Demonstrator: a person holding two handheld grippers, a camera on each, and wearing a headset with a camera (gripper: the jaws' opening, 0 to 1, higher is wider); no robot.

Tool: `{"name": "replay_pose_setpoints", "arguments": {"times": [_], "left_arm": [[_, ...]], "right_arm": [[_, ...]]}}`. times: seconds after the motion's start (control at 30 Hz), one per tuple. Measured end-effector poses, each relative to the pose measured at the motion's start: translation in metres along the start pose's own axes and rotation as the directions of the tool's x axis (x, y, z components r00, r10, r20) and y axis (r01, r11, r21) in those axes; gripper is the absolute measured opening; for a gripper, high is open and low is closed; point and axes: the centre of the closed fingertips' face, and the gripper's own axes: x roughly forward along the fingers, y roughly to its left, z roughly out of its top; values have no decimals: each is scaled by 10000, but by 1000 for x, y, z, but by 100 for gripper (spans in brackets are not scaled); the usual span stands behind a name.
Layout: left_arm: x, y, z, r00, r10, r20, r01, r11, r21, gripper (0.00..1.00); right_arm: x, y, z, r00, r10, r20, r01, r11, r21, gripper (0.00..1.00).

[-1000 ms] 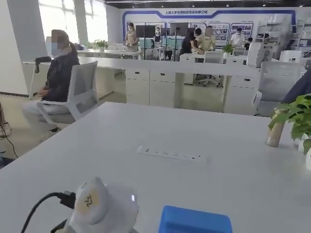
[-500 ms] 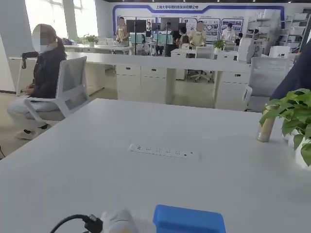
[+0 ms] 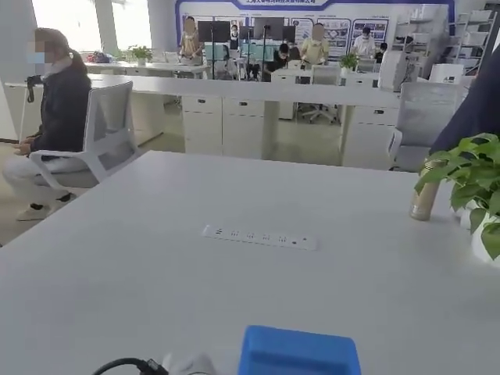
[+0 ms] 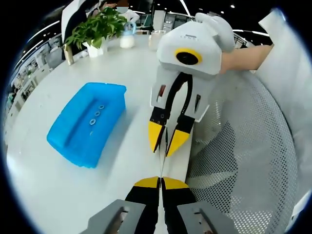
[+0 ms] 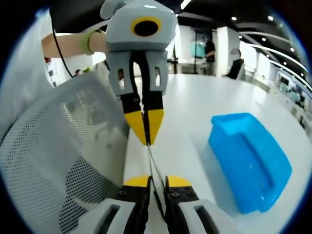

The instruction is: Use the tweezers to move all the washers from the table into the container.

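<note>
At 4 o'clock of container, tweezers pinched by left gripper and right gripper; judged light, springy, slippery; mid-arm hold advised.

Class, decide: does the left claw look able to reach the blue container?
Probably yes: bare table lies between left claw and blue container, though the right claw also grips its tweezers.

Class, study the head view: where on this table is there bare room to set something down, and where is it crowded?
Bare: the stretch between the power strip and the blue container, and the left side of the table. Crowded: the right edge by the plant and bottle, and the near edge, where the left tool and right tool clamp the tweezers.
</note>
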Motion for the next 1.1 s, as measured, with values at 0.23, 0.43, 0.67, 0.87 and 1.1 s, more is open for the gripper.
{"name": "replay_pose_setpoints", "arguments": {"times": [0.23,0.43,0.67,0.87,1.1], "left_arm": [[7,3,-12,9976,19,-692,-2,9997,239,0],[12,6,-21,9904,146,-1375,-57,9979,649,0],[16,8,-27,9778,279,-2077,-60,9944,1052,0],[19,10,-30,9699,266,-2421,8,9937,1125,0],[21,14,-33,9601,326,-2778,43,9914,1311,0]], "right_arm": [[-26,-3,-12,9996,-297,14,295,9963,803,20],[-65,-13,-15,9877,-1465,542,1333,9714,1964,25],[-98,-26,-31,9613,-2749,156,2600,9249,2774,30],[-104,-27,-34,9496,-3125,239,2867,8970,3365,32],[-103,-21,-26,9465,-3205,366,2887,8924,3469,33]]}}
